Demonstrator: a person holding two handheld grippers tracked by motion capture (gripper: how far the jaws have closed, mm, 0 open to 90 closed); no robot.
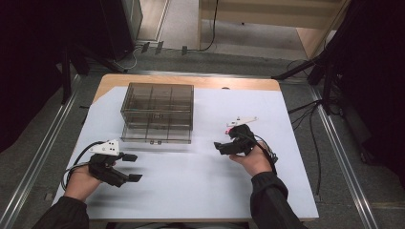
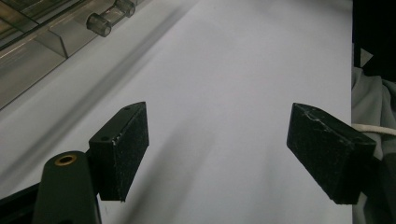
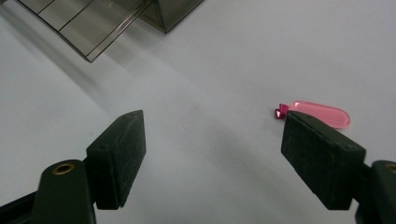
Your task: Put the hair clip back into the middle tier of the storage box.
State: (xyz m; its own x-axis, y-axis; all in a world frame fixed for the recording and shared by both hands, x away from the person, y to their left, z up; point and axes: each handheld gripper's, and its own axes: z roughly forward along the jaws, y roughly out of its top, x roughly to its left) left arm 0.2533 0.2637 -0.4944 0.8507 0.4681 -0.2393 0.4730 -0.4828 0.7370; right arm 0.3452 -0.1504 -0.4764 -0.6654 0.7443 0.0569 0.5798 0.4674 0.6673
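tongs: both apart, felt-black pads | glossy pink capsule (image 3: 321, 114) | smoky clear box (image 1: 157, 112)

Looks like a lab set up for recording: black curtains (image 1: 33, 71) hang on both sides, metal rails (image 1: 43, 143) run along the grey floor (image 1: 344, 191), cables (image 1: 305, 119) trail about, and white sheeting covers the surface (image 1: 191, 191)

The right gripper (image 3: 212, 158) rose from the bottom of the frame with its two black jaws spread wide and nothing between them. A pink tube (image 3: 320, 114) lay on the white sheet (image 3: 224, 70) at right, just above the right-hand jaw. A smoky clear box (image 3: 107, 21) filled the upper left.
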